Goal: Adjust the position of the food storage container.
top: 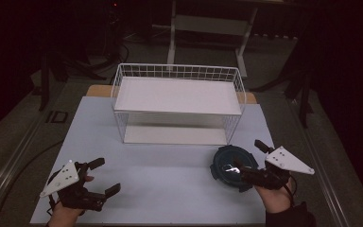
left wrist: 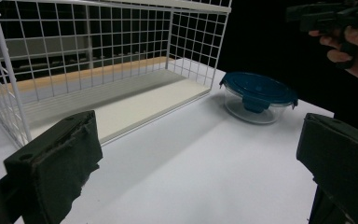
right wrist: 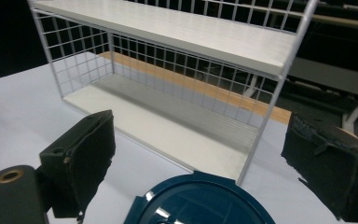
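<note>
Right gripper view cuts off my round clear container with dark blue clip lid point(right wrist: 198, 200) at the frame's bottom; it sits below my spread right gripper point(right wrist: 205, 163), between the jaws.

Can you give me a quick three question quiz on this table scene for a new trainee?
1. True or false: the container wears a blue lid.
2. Which gripper is over it: A left gripper, B right gripper?
3. Fill in: the wire rack has ___ white shelves.

Key: 1 true. 2 B. 3 two.
</note>
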Demonstrator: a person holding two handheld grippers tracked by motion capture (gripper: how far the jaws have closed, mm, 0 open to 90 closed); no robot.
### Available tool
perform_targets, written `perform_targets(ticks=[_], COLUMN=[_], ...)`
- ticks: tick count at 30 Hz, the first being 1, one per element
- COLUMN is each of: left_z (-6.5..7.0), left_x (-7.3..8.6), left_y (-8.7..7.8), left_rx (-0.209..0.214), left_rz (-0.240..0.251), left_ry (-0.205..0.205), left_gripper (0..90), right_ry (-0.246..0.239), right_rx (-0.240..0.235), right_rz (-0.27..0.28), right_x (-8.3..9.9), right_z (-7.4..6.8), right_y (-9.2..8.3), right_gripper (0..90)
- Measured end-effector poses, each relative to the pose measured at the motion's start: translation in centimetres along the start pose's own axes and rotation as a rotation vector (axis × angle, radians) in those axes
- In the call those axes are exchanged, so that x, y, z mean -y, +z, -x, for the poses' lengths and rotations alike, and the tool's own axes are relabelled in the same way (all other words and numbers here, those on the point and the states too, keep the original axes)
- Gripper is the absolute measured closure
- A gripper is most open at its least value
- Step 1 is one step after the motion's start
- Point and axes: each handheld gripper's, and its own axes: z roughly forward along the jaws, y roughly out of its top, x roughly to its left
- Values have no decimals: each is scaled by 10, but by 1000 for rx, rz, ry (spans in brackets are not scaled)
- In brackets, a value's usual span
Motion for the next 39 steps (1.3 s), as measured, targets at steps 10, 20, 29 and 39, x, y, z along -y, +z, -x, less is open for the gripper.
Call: perform_targets(ticks=[10,20,29,39], left_z=[0,0,1,0], left_x=[0,1,1,2], left_y=[0,1,2,2], left_rx=[3,6,8,9], left_rz=[-4,-6,-8,-13], left_ry=[2,0,0,0], left_gripper=[0,0,0,0], right_ry=[43,90,96,117], right_rx=[46,121,142,125], right_rz=[-49,-171,-274,-342], right_x=[17,46,73,95], right_z=[36,73,88,97], right_y=[16,29,34,35], right_gripper=[251,555,819,900])
